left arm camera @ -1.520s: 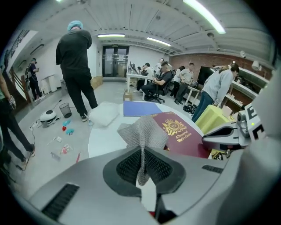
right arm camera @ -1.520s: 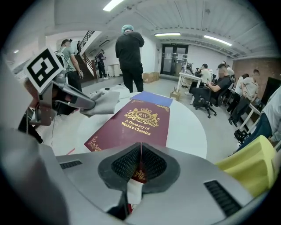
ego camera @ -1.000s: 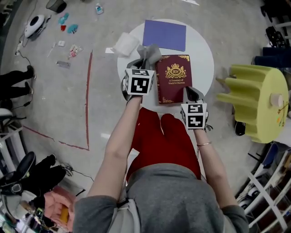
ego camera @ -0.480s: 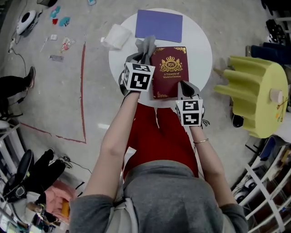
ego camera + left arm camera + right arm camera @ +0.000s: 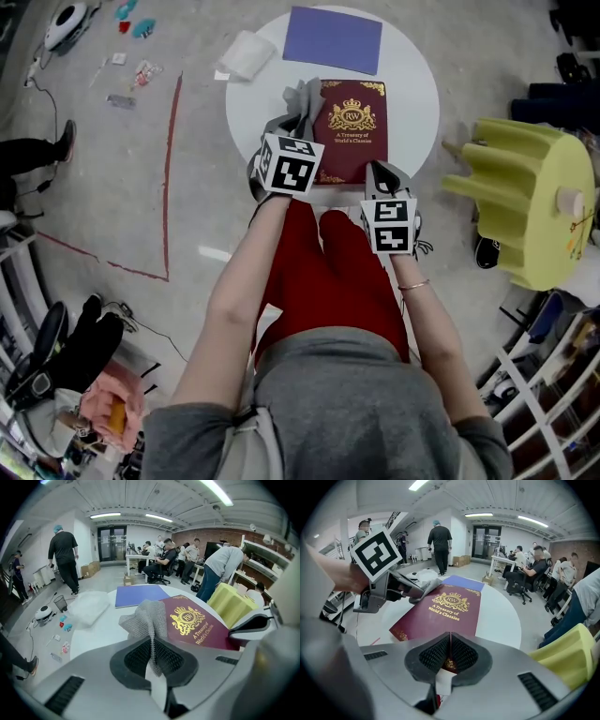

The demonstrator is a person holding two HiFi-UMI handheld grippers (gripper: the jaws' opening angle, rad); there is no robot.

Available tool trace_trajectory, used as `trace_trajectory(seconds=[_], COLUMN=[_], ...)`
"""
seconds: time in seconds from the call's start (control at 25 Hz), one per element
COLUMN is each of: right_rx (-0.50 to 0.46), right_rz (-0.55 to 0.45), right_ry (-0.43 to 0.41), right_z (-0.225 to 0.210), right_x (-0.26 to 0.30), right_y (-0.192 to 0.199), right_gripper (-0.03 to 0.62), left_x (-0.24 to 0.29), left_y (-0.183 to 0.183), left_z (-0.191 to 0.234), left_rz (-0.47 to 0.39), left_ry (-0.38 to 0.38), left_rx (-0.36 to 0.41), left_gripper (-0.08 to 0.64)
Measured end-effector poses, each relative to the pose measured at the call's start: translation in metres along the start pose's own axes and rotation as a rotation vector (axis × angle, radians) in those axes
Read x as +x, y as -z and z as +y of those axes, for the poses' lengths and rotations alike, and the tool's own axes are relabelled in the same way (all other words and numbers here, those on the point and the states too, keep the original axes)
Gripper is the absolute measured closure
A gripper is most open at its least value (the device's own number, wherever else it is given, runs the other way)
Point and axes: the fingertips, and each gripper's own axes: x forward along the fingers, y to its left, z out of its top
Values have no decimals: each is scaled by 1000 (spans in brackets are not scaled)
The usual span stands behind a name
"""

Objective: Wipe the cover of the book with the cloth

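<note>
A maroon book (image 5: 350,131) with a gold crest lies flat on the round white table (image 5: 412,94). My left gripper (image 5: 292,127) is shut on a grey mesh cloth (image 5: 302,101), which sticks out past the jaws at the book's left edge. In the left gripper view the cloth (image 5: 147,618) rises from between the pads, with the book (image 5: 197,627) just to its right. My right gripper (image 5: 380,173) is at the book's near right corner. Its jaws are shut, and the book (image 5: 440,609) lies just beyond and under them. The right gripper view also shows the left gripper (image 5: 393,585) and the cloth (image 5: 423,588).
A blue sheet (image 5: 333,39) lies at the table's far side. A white plastic packet (image 5: 244,56) sits at the far left rim. A yellow stool (image 5: 530,202) stands to the right of the table. Several people (image 5: 161,562) are in the room behind.
The head view has shifted. The left gripper with the cloth has drawn a little nearer along the book's left edge. The right gripper stays at the near right corner.
</note>
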Motion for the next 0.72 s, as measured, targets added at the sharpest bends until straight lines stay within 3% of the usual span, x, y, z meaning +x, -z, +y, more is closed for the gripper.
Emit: trace_trajectory(seconds=[0.72], right_rx=[-83], right_rz=[-3], right_ry=[-23], right_z=[8], right_x=[-22], right_y=[33], right_gripper=[563], left_x=[-49], left_y=[70], left_z=[-56], left_rz=[32], left_ry=[-26], left_rx=[-22], left_gripper=[535])
